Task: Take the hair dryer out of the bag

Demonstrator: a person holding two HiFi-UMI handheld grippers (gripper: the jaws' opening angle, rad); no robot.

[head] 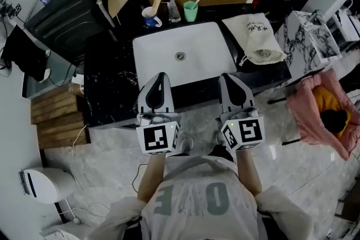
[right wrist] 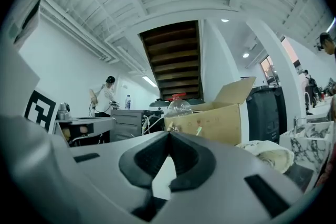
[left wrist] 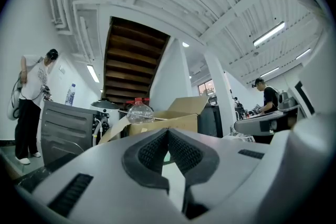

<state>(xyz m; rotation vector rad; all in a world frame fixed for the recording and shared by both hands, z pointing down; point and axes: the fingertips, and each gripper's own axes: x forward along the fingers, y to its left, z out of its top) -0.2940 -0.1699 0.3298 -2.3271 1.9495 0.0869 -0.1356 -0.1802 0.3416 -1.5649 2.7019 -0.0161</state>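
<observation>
- Left hand-held gripper [head: 161, 77]: jaws pressed together, holding nothing, level over the worktop's [head: 112, 87] front edge.
- Right hand-held gripper [head: 227, 77]: jaws also closed and empty, beside the left one, both facing the white sink [head: 163, 59].
- Bag [head: 256, 36]: cream cloth, lying on the worktop just right of the sink, well apart from both grippers.
- Hair dryer: not visible, so I cannot tell whether it is inside the bag.

The right gripper [right wrist: 168, 138] is seen with its jaws closed tip to tip. A cloth bag [right wrist: 269, 155] is seen just right of a cardboard box [right wrist: 212, 122], and a clear bottle [right wrist: 179, 106] at the box's left end.
</observation>
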